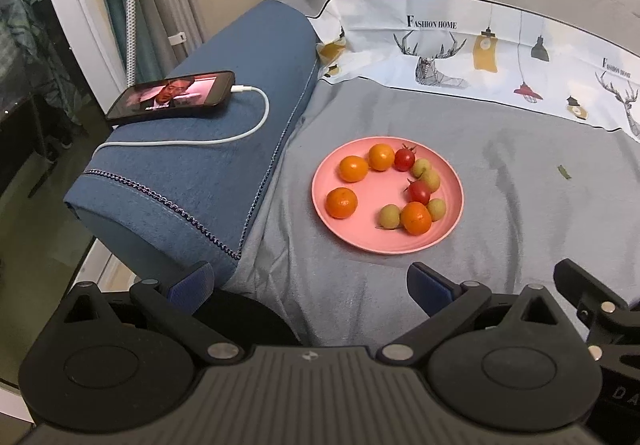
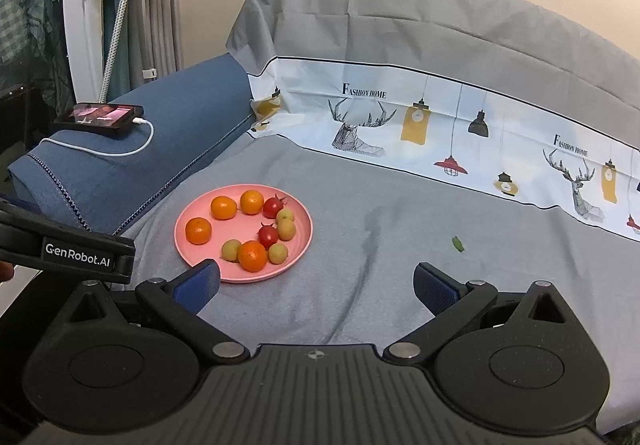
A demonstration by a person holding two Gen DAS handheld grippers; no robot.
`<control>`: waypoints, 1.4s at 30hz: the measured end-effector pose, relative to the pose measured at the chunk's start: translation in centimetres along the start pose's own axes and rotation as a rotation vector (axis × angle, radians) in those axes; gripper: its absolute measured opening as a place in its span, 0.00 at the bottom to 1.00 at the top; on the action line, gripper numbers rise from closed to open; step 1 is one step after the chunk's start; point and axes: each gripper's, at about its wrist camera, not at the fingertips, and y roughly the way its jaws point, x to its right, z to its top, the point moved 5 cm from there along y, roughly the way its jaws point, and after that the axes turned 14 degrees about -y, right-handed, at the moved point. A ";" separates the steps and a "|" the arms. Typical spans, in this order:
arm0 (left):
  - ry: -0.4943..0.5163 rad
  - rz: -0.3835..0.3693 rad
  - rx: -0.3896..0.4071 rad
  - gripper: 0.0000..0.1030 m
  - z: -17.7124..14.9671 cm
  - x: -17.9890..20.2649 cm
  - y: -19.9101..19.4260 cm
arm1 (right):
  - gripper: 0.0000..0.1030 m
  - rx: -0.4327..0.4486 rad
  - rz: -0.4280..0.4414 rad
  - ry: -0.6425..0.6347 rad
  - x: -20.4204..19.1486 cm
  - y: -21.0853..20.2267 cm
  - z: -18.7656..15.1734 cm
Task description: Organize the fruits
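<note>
A pink plate (image 1: pixel 372 241) (image 2: pixel 224 273) lies on the grey sofa seat. On it are several small oranges (image 1: pixel 341 202) (image 2: pixel 198 230), two red cherry tomatoes (image 1: pixel 418 192) (image 2: pixel 267 235) and several small yellow-green fruits (image 1: pixel 390 215) (image 2: pixel 231 249). My left gripper (image 1: pixel 310 287) is open and empty, a little in front of the plate. My right gripper (image 2: pixel 316 285) is open and empty, to the right of the plate's near edge. The left gripper's body (image 2: pixel 76 253) shows at the left of the right wrist view.
A blue sofa arm (image 1: pixel 208 165) (image 2: pixel 132 149) stands left of the plate, with a phone (image 1: pixel 172 95) (image 2: pixel 100 117) and its white cable on top. A printed cloth (image 1: pixel 480 53) (image 2: pixel 440 125) covers the backrest. A small green scrap (image 1: pixel 564 171) (image 2: pixel 458 243) lies on the seat at right.
</note>
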 end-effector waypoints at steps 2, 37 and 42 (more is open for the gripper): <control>-0.003 -0.008 -0.004 1.00 -0.1 0.0 0.0 | 0.99 0.000 0.002 -0.002 0.0 0.0 0.0; -0.004 -0.014 -0.020 1.00 -0.3 0.0 0.2 | 0.99 0.004 0.011 0.000 -0.1 0.1 0.1; -0.004 -0.015 -0.020 1.00 -0.3 0.0 0.2 | 0.99 0.004 0.011 0.001 -0.1 0.1 0.1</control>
